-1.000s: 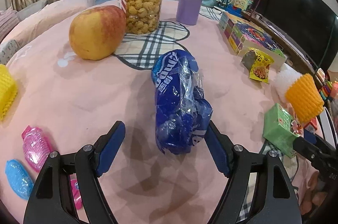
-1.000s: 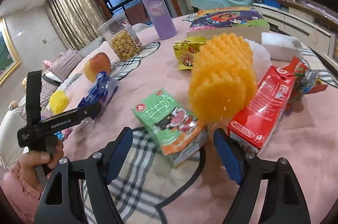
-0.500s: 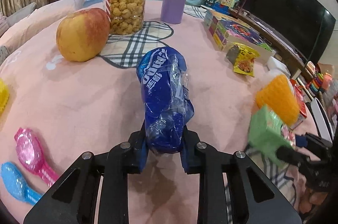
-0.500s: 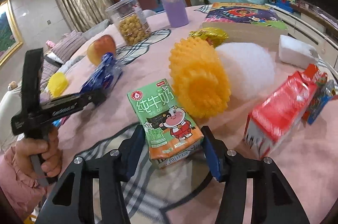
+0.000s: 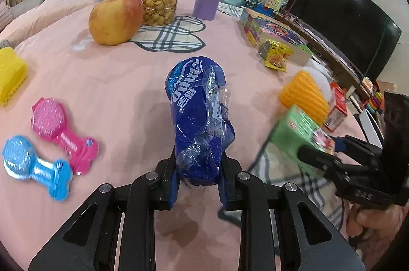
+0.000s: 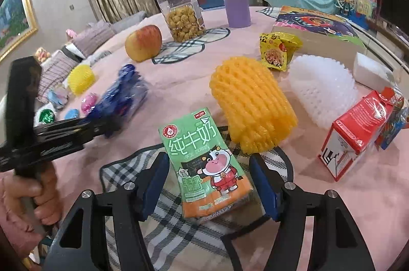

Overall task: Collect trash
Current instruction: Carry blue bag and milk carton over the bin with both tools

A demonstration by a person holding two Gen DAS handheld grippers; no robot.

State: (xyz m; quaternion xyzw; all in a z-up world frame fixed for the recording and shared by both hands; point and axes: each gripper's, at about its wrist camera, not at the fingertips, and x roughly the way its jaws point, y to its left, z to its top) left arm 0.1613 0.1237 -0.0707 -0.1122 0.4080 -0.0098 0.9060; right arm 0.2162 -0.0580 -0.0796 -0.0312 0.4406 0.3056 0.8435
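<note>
1. While my left gripper (image 5: 196, 184) is clamped on the crumpled blue plastic wrapper (image 5: 200, 122), the wrapper sits lifted off the pink tablecloth (image 5: 115, 81) for binning.
2. My right gripper (image 6: 209, 184) straddles the green milk carton (image 6: 207, 163), jaws having just widened slightly, pads not visibly pressing; the carton sits on the cloth, undented.

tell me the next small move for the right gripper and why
Probably close the right gripper a little more on the milk carton. The carton lies between its jaws, which have just been opening, and a gap shows beside each pad, so it is not gripped yet. The left gripper is already clamped on the blue wrapper, so that side needs nothing.
</note>
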